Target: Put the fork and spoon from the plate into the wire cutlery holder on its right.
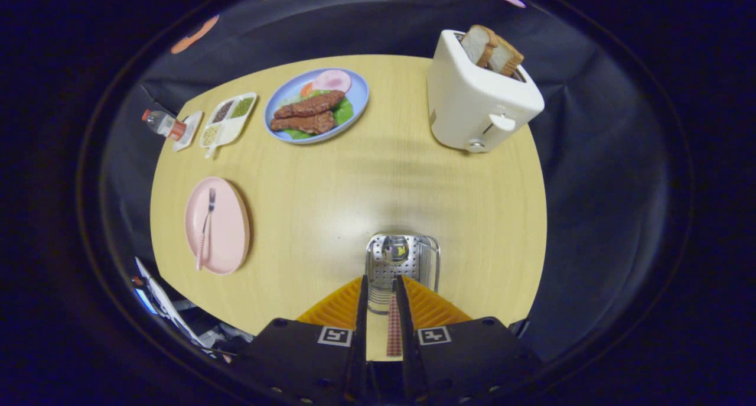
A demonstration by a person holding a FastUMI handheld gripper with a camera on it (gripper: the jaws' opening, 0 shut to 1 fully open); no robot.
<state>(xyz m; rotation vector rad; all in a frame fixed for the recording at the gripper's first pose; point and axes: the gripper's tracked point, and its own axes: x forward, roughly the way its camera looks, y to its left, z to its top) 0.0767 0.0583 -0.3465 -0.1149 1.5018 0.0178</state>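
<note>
My gripper (381, 288) is shut on the spoon (394, 329), pinching its checkered handle between both fingers. The spoon's shiny bowl points forward, right over the metal cutlery holder (422, 264) that stands just ahead of the fingertips near the table's front edge. Whether the bowl touches the holder I cannot tell. Far to the left of the fingers a pink plate (227, 231) lies on the table. On it rests the fork (205, 229), tines pointing away and checkered handle toward me.
A white toaster (475, 101) with two bread slices stands beyond the holder to the right. Farther back lie a blue plate of food (355, 107), a divided white dish (227, 122) and a small bottle (162, 123). The wooden table (354, 181) is bare between plate and holder.
</note>
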